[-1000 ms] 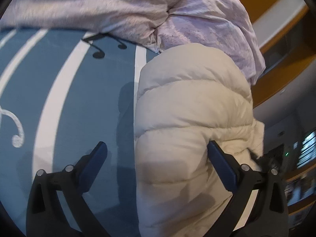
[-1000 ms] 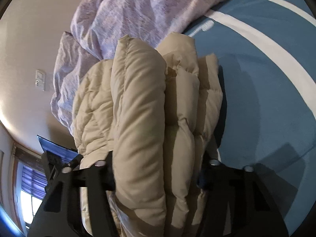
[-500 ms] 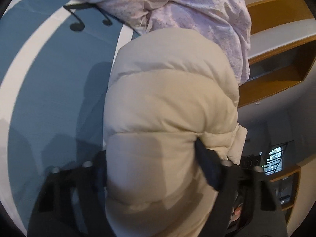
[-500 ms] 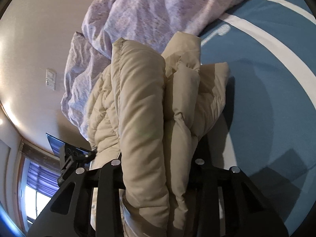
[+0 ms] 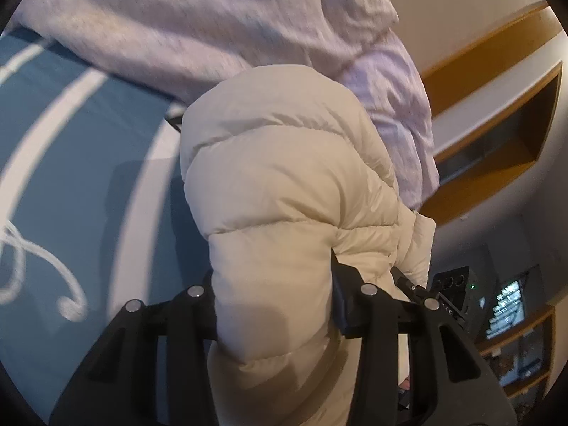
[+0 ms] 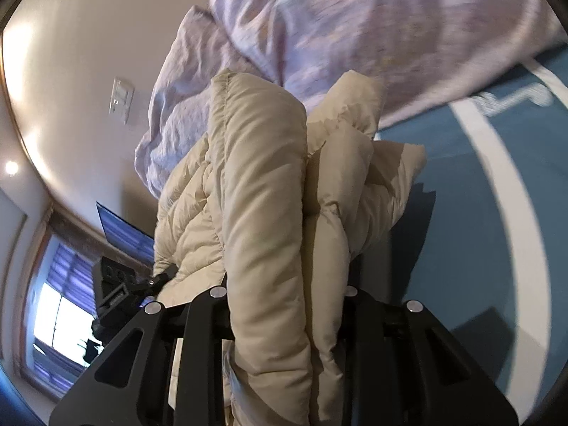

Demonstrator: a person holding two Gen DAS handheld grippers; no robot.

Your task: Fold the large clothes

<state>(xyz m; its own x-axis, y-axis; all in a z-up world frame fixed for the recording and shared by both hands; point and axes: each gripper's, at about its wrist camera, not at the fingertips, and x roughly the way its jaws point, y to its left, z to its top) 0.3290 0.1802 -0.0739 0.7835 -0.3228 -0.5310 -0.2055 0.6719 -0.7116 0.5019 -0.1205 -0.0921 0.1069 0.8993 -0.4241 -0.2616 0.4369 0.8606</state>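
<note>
Both grippers, left [image 5: 273, 305] and right [image 6: 284, 305], are closing, pads squeezing the puffy cream jacket [image 5: 284, 177] bunched above the blue bed [image 5: 88, 124] near the lilac duvet [image 5: 213, 17]. Mid-fold, I'd guess; next, carry the lifted end across evenly.

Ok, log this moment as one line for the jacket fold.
left hand-held gripper: closing on cream puffer jacket | right hand-held gripper: closing on same jacket | bedsheet: blue

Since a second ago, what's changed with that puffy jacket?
The left gripper, open beside the jacket a second ago, is closing on it. The right gripper squeezes its folded layers tighter. Both have lifted it slightly off the bed cover. The lilac duvet stays put.
</note>
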